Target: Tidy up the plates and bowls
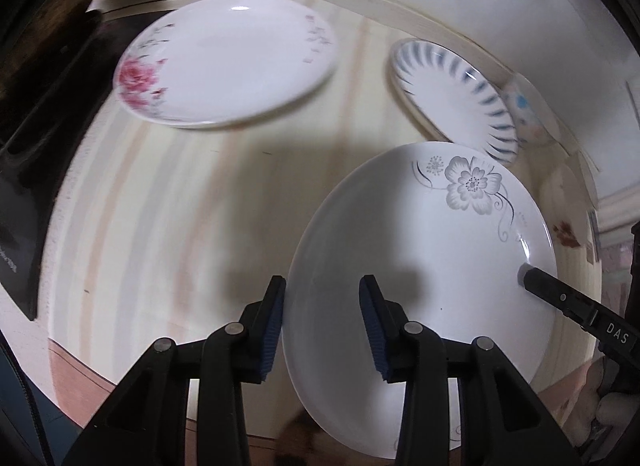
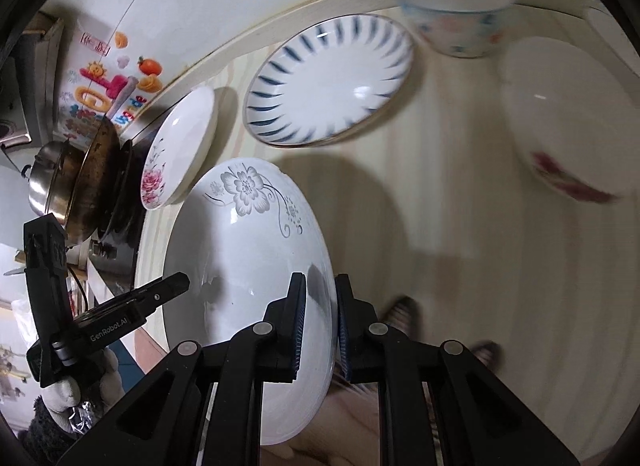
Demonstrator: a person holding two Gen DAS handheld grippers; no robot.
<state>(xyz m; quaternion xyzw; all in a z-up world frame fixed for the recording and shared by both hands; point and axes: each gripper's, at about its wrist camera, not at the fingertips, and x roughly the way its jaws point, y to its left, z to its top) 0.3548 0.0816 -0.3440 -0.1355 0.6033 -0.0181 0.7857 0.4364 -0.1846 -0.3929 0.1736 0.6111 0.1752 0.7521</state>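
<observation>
Plates are what I handle: three round, glossy white ones are visible. The grey-flower plate [image 2: 248, 266] fills the lower centre of the right wrist view, tilted, and my right gripper [image 2: 320, 330] is clamped on its rim, one ribbed blue pad on each side. In the left wrist view my left gripper [image 1: 322, 328] has its jaws apart around the near rim of this plate; whether the pads touch it I cannot tell.

The pink-rose plate [image 1: 228, 61] lies at the upper left on the pale wood-grain table [image 1: 180, 205]. The blue-striped plate [image 2: 328, 81], with short dark rays around its rim, lies in the upper centre.

I count two bowls: a patterned bowl [image 2: 460, 17] at the top right, blurred, and a white bowl [image 2: 568, 117] with a red mark at the right edge, also blurred.

A dark metal pot [image 2: 80, 181] stands at the left.
</observation>
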